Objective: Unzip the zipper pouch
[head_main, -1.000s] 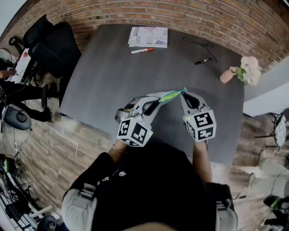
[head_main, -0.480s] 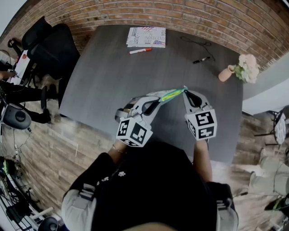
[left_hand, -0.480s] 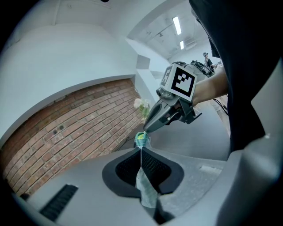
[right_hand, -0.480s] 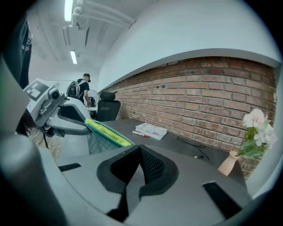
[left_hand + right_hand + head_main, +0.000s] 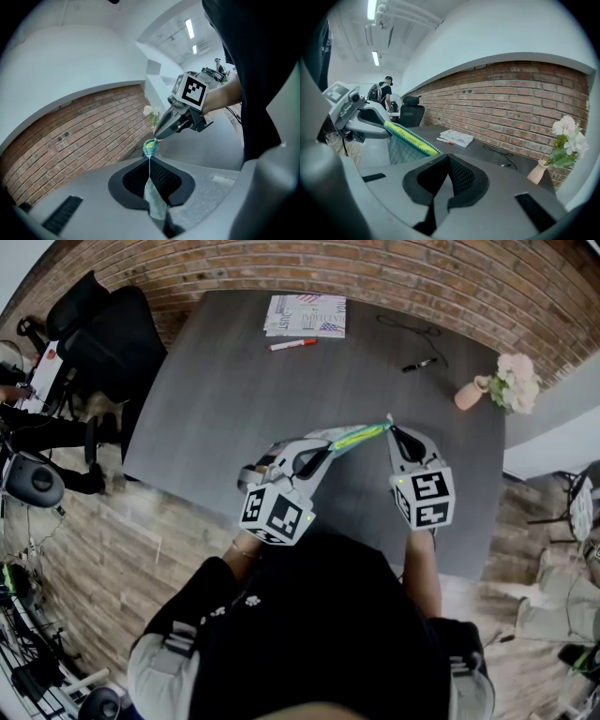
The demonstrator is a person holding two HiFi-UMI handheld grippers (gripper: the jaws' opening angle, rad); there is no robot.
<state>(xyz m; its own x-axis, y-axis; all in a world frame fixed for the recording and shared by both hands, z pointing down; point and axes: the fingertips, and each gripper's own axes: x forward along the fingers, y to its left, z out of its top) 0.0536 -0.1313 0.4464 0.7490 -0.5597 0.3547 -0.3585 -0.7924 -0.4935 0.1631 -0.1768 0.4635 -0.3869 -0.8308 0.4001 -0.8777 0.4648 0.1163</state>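
While you hold both grippers above the dark grey table (image 5: 234, 381), the items stand as follows.

- **Zipper pouch (image 5: 361, 436):** teal, with a yellow-green band along its top edge. It is stretched taut in the air between the two tools, clear of the tabletop.
- **Left gripper (image 5: 325, 450):** jaws clamped on the pouch's left end, with fabric pinched between the pads.
- **Right gripper (image 5: 393, 428):** jaws pressed together on the pouch's opposite end. The zipper pull itself is too small to make out.
- **Change from a second ago:** your right gripper sits a touch farther right, and the pouch is drawn marginally longer. Your left gripper has kept its place, and both grips are unchanged.
- **Far side of the table:**
  - a printed booklet (image 5: 307, 315)
  - a red marker (image 5: 292, 345) just in front of the booklet
  - a black pen (image 5: 420, 365)
  - a pink vase of pale flowers (image 5: 506, 385) near the right edge
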